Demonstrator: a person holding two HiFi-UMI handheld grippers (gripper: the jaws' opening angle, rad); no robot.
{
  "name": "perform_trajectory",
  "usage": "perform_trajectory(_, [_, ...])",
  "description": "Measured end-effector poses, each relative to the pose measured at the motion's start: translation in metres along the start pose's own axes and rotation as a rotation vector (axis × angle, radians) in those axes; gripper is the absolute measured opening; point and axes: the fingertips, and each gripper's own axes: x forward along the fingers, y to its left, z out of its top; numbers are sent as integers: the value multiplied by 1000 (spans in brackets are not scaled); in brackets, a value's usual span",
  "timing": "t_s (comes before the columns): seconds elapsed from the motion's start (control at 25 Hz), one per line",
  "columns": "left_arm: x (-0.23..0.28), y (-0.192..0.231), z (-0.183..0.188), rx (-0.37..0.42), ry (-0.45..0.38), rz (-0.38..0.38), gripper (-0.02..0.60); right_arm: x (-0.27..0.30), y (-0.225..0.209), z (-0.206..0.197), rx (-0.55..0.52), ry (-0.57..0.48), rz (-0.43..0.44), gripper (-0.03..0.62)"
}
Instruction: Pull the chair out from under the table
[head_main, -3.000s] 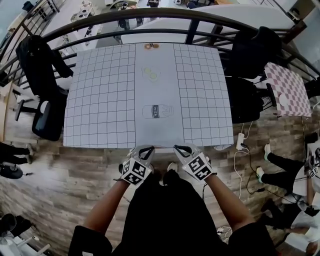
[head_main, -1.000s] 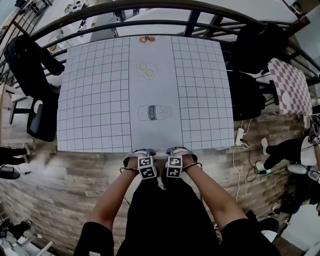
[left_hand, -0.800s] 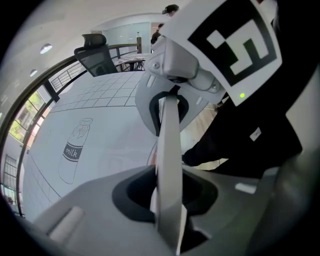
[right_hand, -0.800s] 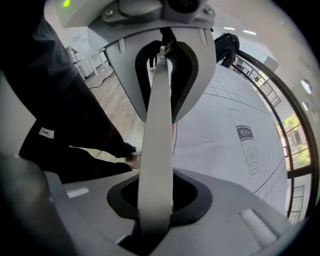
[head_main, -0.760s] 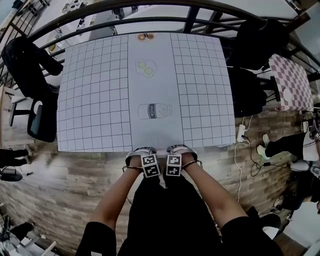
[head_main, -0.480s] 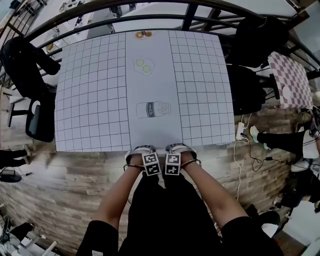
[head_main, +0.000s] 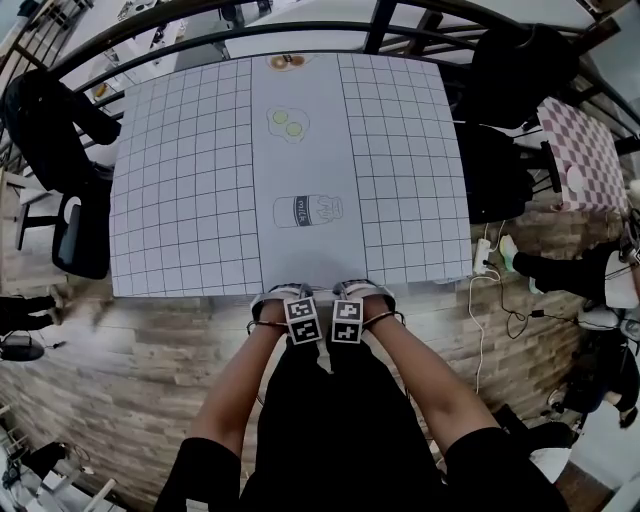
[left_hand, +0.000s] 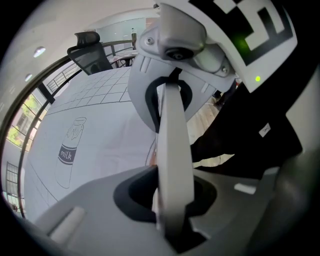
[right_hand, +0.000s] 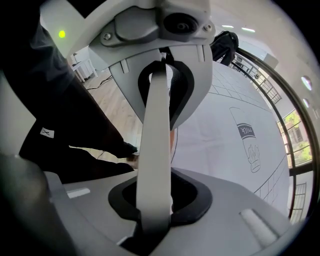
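The chair is almost wholly hidden under the white grid-patterned table (head_main: 190, 200). Only a thin brownish edge of it (left_hand: 150, 159) (right_hand: 173, 141) shows between each gripper's jaws. My left gripper (head_main: 283, 293) (left_hand: 160, 150) and right gripper (head_main: 362, 290) (right_hand: 165, 135) stand side by side at the middle of the table's near edge, pointing steeply down. The jaws of both are closing around that edge. Their marker cubes and bodies hide the pads, so contact cannot be made out.
A milk bottle drawing (head_main: 308, 210) lies on the cloth just beyond the grippers. A black office chair (head_main: 60, 130) stands at the left, dark chairs (head_main: 500, 170) at the right. A power strip with cables (head_main: 483, 268) and a person's legs (head_main: 560, 275) are on the wooden floor.
Three seconds ago the grippers were apart, tilted outward. They have since come together at the table edge. Over the last second they barely shifted.
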Motion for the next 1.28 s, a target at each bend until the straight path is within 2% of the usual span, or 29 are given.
perform_trajectory(0.48, [-3,-25,-1,-23,-1,-29,83,-3,24,2,18,0,15,63])
perform_trajectory(0.8, [-8,-50,-1,-39,-3,-20,83,-9,47,7,-2,0,21,68])
perform_trajectory(1.28, [-4,-80,-1,-12,4,-5,81,-8,77,5,15,5,28,68])
